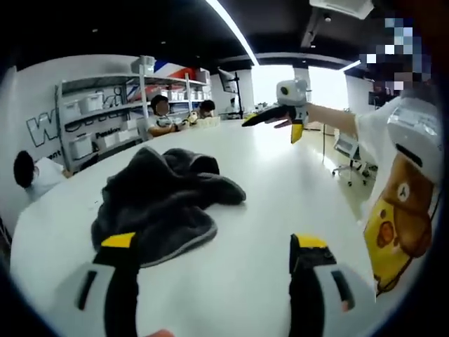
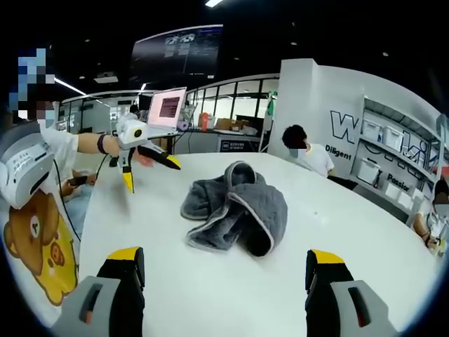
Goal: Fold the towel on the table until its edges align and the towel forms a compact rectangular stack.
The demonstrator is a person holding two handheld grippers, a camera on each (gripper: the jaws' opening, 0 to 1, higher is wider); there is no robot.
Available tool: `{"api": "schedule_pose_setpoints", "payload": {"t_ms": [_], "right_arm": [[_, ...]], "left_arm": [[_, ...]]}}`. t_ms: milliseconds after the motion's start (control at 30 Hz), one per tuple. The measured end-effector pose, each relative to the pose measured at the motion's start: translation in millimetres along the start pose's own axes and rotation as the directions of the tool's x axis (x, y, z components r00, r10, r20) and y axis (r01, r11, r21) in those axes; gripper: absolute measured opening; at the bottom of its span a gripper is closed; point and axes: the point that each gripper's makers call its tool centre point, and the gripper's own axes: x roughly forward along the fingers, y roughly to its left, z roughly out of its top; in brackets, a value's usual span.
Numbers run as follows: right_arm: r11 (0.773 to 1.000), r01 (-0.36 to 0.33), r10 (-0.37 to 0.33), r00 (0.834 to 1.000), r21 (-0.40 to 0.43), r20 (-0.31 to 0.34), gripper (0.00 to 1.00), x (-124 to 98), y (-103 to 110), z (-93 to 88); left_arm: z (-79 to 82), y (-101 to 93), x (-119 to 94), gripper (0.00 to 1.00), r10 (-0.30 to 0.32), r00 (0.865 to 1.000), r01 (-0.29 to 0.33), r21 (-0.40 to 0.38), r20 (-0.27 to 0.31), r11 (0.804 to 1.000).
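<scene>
You face a dim office: long ceiling light strip (image 1: 231, 28), bright far windows (image 1: 270, 83), grey metal shelving with white bins (image 1: 95, 116) along the lettered white wall (image 2: 330, 116).

Both views face the towel (image 1: 163, 203) (image 2: 237, 206) from opposite sides.

One towel (image 1: 163, 203) on the table (image 1: 280, 182), dark grey, crumpled in a single heap, and just the one table under it. Two grippers are up: the left gripper (image 1: 214, 270) with two yellow-tipped jaws spread wide, the right gripper (image 2: 224, 277) with two more, also wide. A third handheld gripper (image 1: 277, 116) hangs over the far edge. One shelving rack (image 1: 105, 112) by the wall, one lit laptop screen (image 2: 167, 107).
</scene>
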Motion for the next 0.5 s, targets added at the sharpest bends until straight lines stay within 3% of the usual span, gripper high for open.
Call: {"api": "schedule_pose_setpoints", "payload": {"t_ms": [300,500], "right_arm": [[1.000,0.014,-0.015,1.000,0.011,0.007,1.00,-6,-2,-4.5],[1.000,0.010,-0.010,1.000,0.016,0.011,1.00,-6,-2,-6.8]], "left_arm": [[-2.1,-8.3,39,0.76,-0.072,0.997,0.072,-0.007,-0.014,0.997],[-9.3,-4.1,57,0.66,-0.088,0.996,0.087,-0.021,-0.034,0.996]]}}
